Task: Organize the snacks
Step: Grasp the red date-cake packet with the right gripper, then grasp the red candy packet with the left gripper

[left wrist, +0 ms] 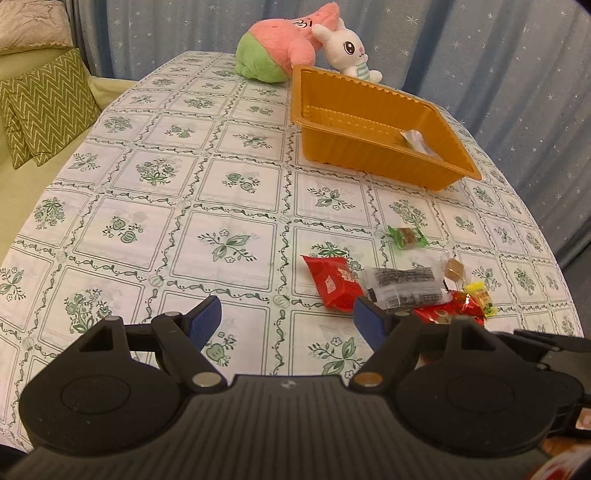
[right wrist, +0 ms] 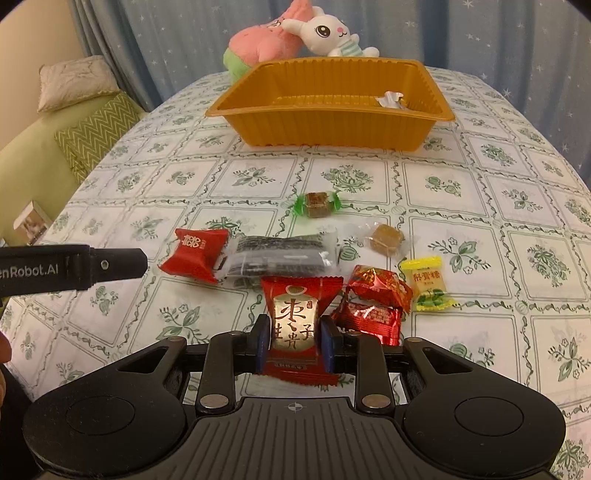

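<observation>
An orange plastic tray point(right wrist: 332, 127) point(left wrist: 369, 147) stands on the table with one clear-wrapped snack point(right wrist: 389, 99) inside. My right gripper point(right wrist: 293, 338) is shut on a red and gold snack packet point(right wrist: 293, 321). Loose snacks lie ahead of it: a red packet point(right wrist: 197, 253), a black bar in clear wrap point(right wrist: 280, 254), a green-wrapped candy point(right wrist: 317, 203), a brown candy point(right wrist: 386, 238), a yellow candy point(right wrist: 426, 282) and two red foil candies point(right wrist: 376, 299). My left gripper point(left wrist: 286, 317) is open and empty, left of the red packet point(left wrist: 332, 282).
Two plush toys, a pink and green one point(right wrist: 258, 44) and a white rabbit point(right wrist: 328, 33), lie behind the tray. A sofa with green cushions point(left wrist: 44, 107) stands left of the floral-cloth table point(left wrist: 229, 206). The left gripper's body point(right wrist: 74, 267) shows at the left.
</observation>
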Motion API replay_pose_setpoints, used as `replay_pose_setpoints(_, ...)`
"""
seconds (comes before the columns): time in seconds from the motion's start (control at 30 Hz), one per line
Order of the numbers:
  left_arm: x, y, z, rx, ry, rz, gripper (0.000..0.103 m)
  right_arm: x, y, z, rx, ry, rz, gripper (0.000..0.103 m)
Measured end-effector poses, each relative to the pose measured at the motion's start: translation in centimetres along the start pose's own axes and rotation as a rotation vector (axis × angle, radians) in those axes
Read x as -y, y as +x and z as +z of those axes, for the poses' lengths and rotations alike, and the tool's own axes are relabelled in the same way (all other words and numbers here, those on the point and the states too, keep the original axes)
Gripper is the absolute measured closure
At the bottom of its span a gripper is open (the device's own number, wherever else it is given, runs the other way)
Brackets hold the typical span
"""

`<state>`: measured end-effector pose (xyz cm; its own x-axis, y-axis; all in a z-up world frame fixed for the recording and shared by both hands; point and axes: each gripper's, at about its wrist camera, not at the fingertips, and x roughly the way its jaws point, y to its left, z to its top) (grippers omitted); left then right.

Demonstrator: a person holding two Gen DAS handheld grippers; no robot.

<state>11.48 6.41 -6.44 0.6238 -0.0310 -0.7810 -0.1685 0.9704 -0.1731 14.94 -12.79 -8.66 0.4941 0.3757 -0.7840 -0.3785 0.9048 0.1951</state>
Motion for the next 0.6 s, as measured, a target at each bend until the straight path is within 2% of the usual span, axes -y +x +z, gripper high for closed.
replay_pose_setpoints(0.2,-0.2,0.3,-0.1,-0.005,0.002,-0.001,0.027,-0.6,-0.2,-0.1,0.038,-0.040,-0.020,0.075)
replay_pose_setpoints(0.37,0.4,1.1,0.0,-0.003,0.021,-0.015,0.027,0.4,-2.0,-0.3,0.098,-0.006,-0.033,0.076)
replay_pose_setpoints(0.43,0.8,1.6,0.1,0.001,0.028,-0.027,0.029,1.1,-2.6,-0.3,0.110,0.020,-0.037,0.076)
replay_pose_setpoints(0.5,1.2,2.5,0.3,-0.002,0.029,-0.035,0.035,1.8,-2.9,-0.2,0.114,0.043,-0.038,0.076)
replay_pose_setpoints(0.6,1.7,3.5,0.6,0.002,0.018,-0.053,0.036,2.5,-3.4,0.0,0.122,0.061,-0.044,0.076)
